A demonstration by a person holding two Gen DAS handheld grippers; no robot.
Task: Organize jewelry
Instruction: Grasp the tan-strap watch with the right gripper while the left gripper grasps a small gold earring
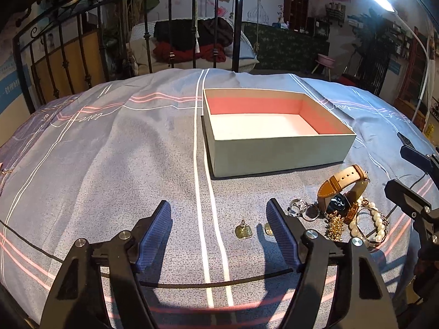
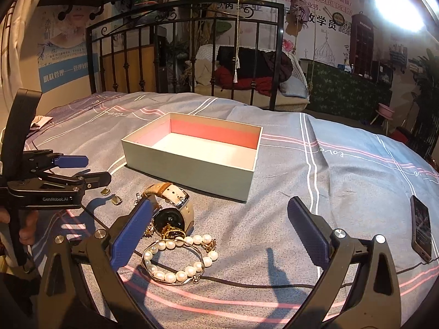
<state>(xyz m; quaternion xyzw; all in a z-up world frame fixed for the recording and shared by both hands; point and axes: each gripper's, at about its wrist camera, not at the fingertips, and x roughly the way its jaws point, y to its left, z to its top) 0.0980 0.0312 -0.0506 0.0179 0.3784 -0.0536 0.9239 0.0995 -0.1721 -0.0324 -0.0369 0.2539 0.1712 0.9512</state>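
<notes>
An empty pale green box [image 1: 274, 155] [image 2: 189, 170] with a pink lining stands on the striped bedspread. In front of it lies a jewelry pile: a tan-strapped watch [image 1: 340, 189] [image 2: 171, 215], a pearl bracelet [image 1: 377, 223] [image 2: 178, 259], rings [image 1: 301, 209] and a gold brooch [image 1: 336, 226]. Two square gold earrings [image 1: 243, 230] [image 2: 117, 200] lie to the left of the pile. My left gripper [image 1: 219, 216] [image 2: 90, 169] hovers open over the nearer earring. My right gripper [image 2: 221, 208] is open above the bracelet, its left finger in front of the watch.
A phone [image 2: 421, 227] lies on the bedspread at the right. A black iron bed frame [image 1: 170, 27] rises behind the box. A hand holds the left gripper's handle at the left edge of the right wrist view.
</notes>
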